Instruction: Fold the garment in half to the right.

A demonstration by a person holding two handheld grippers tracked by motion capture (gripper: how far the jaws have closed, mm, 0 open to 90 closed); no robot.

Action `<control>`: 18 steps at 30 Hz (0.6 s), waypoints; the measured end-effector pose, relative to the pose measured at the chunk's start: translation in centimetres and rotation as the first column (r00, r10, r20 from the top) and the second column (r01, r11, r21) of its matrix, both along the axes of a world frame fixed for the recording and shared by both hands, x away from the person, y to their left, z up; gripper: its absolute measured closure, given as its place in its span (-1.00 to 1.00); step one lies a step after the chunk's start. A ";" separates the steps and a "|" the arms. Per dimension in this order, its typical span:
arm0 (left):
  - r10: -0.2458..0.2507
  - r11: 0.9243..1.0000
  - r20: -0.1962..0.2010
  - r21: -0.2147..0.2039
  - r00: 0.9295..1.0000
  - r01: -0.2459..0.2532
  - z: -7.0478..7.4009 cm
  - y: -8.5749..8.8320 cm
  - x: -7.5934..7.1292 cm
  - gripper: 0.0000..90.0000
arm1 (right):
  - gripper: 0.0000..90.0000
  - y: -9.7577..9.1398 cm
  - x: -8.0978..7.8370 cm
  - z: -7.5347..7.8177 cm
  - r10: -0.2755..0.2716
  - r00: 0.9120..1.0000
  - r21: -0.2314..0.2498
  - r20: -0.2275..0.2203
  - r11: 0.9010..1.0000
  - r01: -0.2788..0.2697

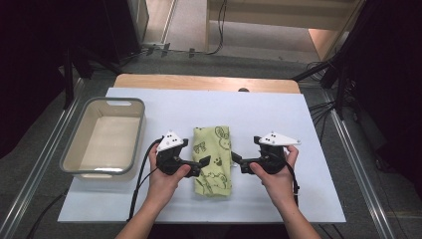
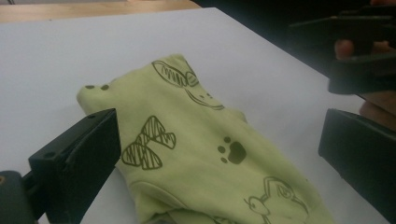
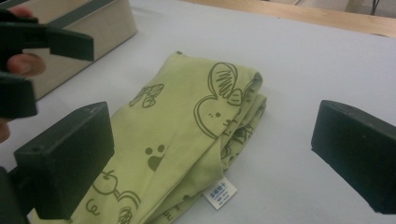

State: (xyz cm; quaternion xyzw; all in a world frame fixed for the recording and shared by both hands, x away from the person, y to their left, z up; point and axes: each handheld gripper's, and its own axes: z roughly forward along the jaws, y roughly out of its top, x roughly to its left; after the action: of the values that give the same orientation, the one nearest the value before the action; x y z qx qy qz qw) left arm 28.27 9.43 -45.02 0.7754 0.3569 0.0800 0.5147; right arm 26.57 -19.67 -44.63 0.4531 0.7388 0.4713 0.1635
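Near the table's front edge, two hands hold the grippers — the left gripper [image 1: 205, 162] and the right gripper [image 1: 235, 160] both stand wide open, gripping nothing. Between them the folded green cloth [image 1: 214, 159] lies flat on the white table [image 1: 278, 114]. Farther left sits a grey tub [image 1: 74, 149] — apart from the cloth.

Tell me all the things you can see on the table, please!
Folded cloth: one, light green with dark animal and bow drawings, middle of the table, a small white label at one edge.
Bin: one, grey-rimmed, pale inside, nothing in it, left of the cloth.
Table cover: one, white, over a wooden table.
Left gripper: one, black, jaws open, at the cloth's left edge.
Right gripper: one, black, jaws open, at the cloth's right edge.
Hands: two, holding the grippers.
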 end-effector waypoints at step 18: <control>-0.012 1.000 0.004 0.024 1.000 0.012 -1.1 -0.2 -3.1 -1.00 | -1.00 0.6 2.7 -0.2 0.020 1.000 -0.008 -0.016 1.000 -0.020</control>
State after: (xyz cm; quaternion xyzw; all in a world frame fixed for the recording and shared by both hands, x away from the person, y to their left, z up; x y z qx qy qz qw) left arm 25.22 9.22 -46.15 0.7835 0.3502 0.0828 0.5065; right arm 29.28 -19.09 -44.83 0.4487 0.7465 0.4662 0.1549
